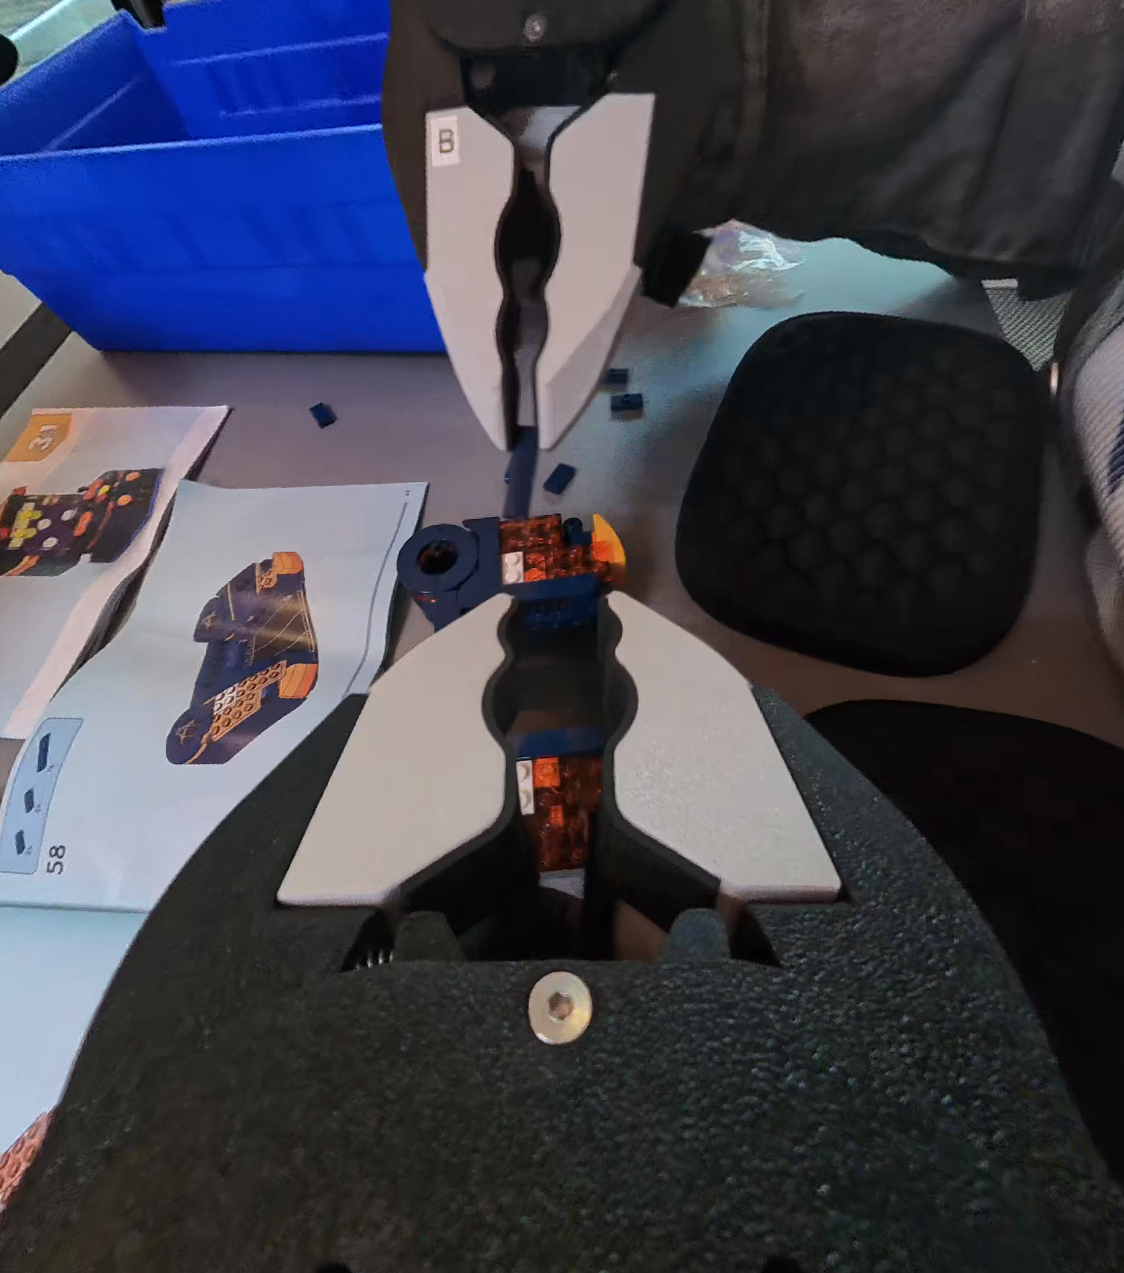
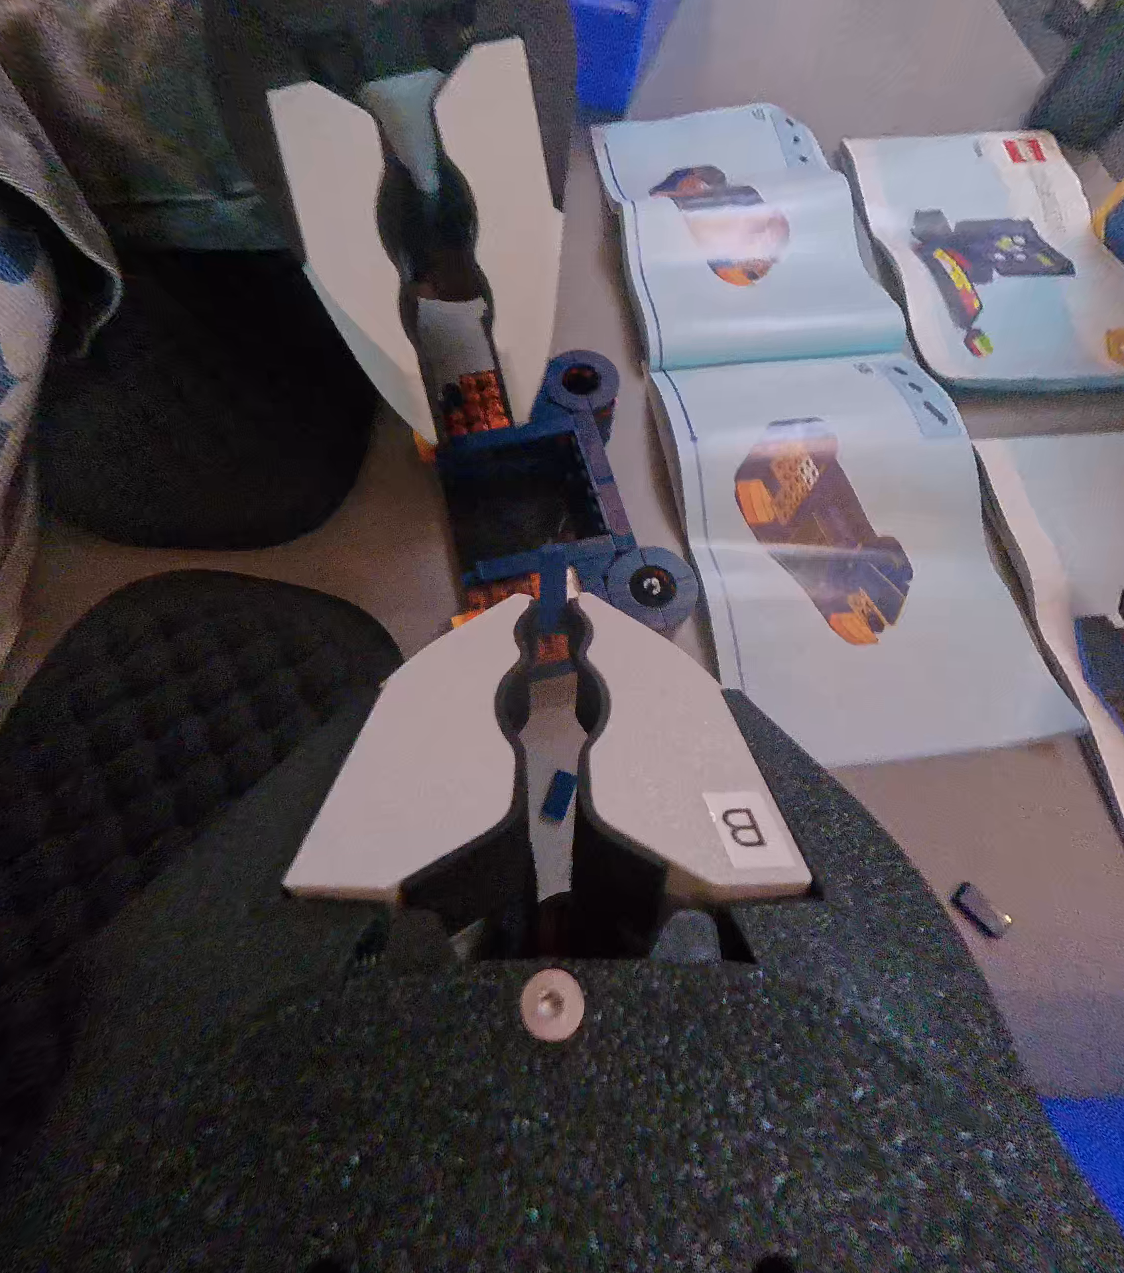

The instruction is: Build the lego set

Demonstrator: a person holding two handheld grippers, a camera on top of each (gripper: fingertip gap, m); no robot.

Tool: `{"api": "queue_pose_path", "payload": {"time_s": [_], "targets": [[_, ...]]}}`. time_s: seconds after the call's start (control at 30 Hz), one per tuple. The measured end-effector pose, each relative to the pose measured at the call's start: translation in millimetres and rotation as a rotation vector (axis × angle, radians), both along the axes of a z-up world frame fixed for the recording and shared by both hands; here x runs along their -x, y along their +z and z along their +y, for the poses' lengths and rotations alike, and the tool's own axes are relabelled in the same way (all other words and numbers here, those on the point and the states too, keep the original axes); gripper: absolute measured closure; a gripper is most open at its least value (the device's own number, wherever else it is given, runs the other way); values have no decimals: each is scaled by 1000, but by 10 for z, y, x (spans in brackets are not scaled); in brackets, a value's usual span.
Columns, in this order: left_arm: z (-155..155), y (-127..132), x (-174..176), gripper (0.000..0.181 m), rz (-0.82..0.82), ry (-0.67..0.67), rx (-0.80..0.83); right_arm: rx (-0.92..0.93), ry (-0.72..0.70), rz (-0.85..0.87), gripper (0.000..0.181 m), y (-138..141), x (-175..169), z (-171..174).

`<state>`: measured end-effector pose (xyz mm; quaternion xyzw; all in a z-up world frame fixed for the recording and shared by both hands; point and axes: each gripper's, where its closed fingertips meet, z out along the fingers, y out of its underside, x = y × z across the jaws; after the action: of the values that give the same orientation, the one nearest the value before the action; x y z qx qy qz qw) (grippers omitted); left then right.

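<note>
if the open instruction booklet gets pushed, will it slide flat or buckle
Probably buckle: the open instruction booklet is thin paper with pages already arched off the table. It looks light and floppy, so a push on one edge may just curl it.

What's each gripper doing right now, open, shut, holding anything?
Left gripper: shut on one end of the lego model.
Right gripper: shut on a dark blue piece, held against the model's other end.

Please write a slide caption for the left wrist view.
Left tongs grip the dark-blue-and-orange brick model; right tongs bring a dark-blue piece.
</note>
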<state>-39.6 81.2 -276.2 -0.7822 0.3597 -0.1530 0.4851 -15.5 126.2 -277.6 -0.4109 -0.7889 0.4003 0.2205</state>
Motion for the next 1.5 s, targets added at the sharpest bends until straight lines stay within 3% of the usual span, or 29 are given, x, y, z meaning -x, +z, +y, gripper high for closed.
{"api": "queue_pose_path", "payload": {"time_s": [0.47,0.8,1.27,1.37,1.5], "targets": [[31,-74,-136,139,65,-49,18,-150,125,-170,174,-254,87,22],[12,-150,-206,136,98,-84,35,-219,153,-201,174,-315,104,27],[12,-161,-173,136,113,-76,29,-243,87,-123,170,-269,174,53],[70,-145,-75,136,114,-15,21,-195,35,-85,181,-189,146,30],[148,-121,22,121,111,29,47,-109,-41,-87,181,-219,67,-71]]}}
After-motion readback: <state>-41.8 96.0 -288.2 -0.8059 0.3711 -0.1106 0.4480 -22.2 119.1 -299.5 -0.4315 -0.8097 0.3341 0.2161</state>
